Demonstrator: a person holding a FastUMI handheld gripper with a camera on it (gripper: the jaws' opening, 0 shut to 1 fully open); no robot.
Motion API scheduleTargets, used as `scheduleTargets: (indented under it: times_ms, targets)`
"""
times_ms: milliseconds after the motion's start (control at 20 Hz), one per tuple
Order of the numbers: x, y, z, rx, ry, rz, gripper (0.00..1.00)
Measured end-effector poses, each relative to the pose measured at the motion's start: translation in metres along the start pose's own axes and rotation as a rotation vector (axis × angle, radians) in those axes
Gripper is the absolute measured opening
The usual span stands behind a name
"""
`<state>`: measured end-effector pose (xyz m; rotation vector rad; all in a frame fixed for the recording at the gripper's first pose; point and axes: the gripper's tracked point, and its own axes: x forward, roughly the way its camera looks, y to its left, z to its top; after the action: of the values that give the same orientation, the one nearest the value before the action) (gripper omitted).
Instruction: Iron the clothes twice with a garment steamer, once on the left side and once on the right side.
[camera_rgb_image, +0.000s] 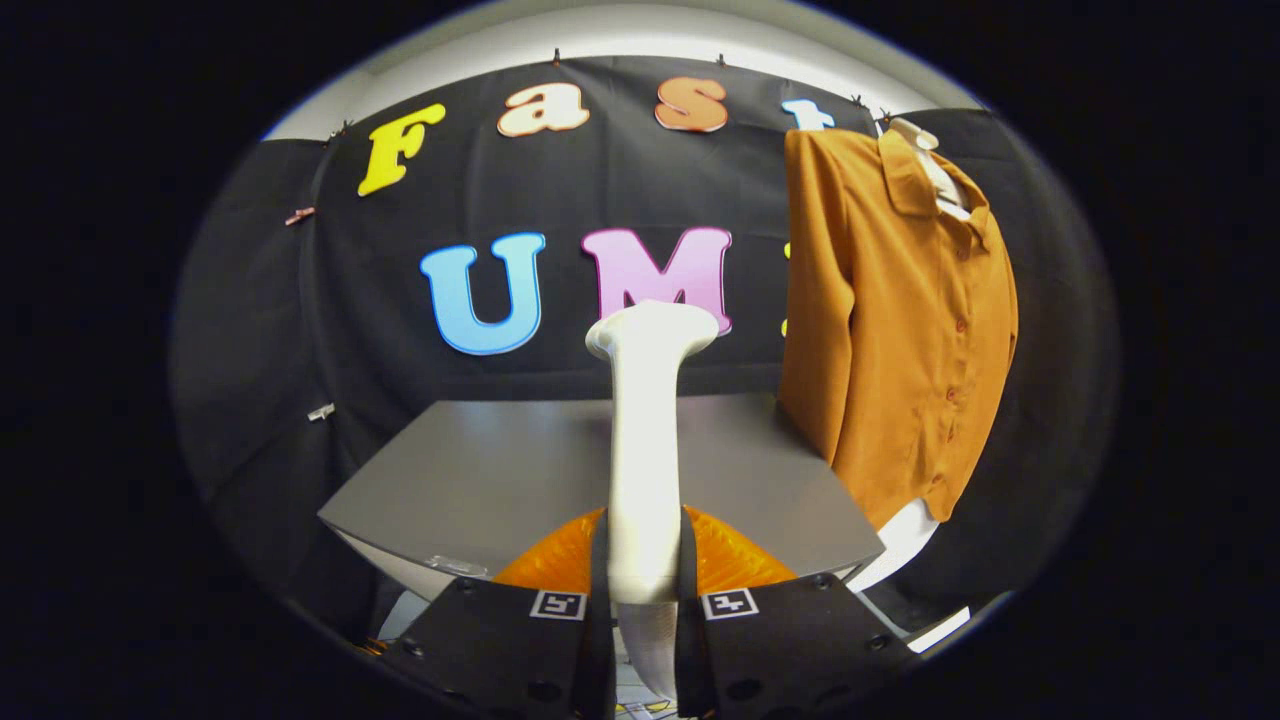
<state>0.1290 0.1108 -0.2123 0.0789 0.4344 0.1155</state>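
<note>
My gripper (643, 570) is shut on the handle of a white garment steamer (645, 440), which stands upright between the fingers with its flared head at the top. A rust-orange button-up shirt (900, 320) hangs on a white hanger (930, 160) ahead and to the right of the steamer, its front facing me. The steamer head is left of the shirt and apart from it.
A grey table (480, 480) lies below and beyond the fingers, its right corner reaching under the shirt's hem. The black cloth wall stands behind the table. A white stand (905, 545) shows below the shirt.
</note>
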Motion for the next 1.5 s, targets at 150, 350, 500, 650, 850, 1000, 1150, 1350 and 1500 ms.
scheduleTargets:
  times_ms: [150,350,500,650,850,1000,1150,1350,1500]
  targets:
    - [-0.04,-0.009,0.035,-0.025,-0.127,0.02,0.27]
    - [-0.085,-0.032,0.073,-0.043,-0.271,0.023,0.27]
    - [-0.113,-0.06,0.095,-0.031,-0.36,0.006,0.27]
    - [-0.125,-0.094,0.107,-0.021,-0.435,-0.021,0.26]
    - [-0.12,-0.147,0.108,0.016,-0.465,-0.076,0.26]
    - [-0.103,-0.18,0.103,0.051,-0.443,-0.099,0.26]
    - [-0.082,-0.208,0.094,0.055,-0.418,-0.113,0.26]
    - [-0.052,-0.226,0.078,0.058,-0.374,-0.106,0.27]
    - [-0.034,-0.235,0.069,0.059,-0.354,-0.103,0.27]
